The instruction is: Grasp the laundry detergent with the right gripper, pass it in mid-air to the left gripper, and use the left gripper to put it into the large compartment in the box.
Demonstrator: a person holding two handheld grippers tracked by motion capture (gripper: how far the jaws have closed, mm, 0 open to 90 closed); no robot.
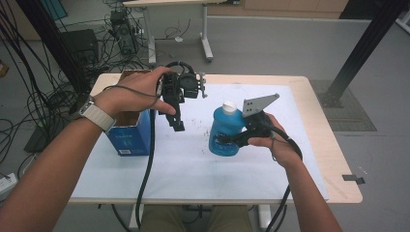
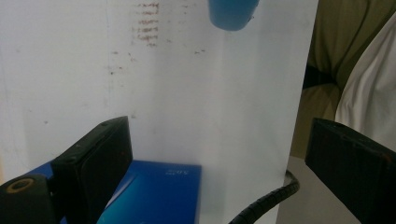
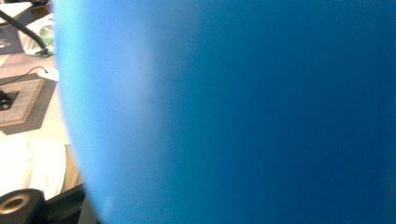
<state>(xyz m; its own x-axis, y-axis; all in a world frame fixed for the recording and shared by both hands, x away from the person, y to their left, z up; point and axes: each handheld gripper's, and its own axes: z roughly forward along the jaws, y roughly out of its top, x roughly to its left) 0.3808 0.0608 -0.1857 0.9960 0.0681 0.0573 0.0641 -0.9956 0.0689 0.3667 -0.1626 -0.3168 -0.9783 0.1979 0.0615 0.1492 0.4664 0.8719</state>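
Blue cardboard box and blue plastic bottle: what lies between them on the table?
In the high view, only bare white mat with faint dark specks separates the blue cardboard box from the blue plastic bottle; the left gripper hangs above that stretch.

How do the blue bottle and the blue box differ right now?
The blue bottle is rounded with a white cap; the blue box is square-sided and open-topped. The bottle is gripped by the right hand-held gripper; the box stands untouched, below the open left hand-held gripper. Both are blue.
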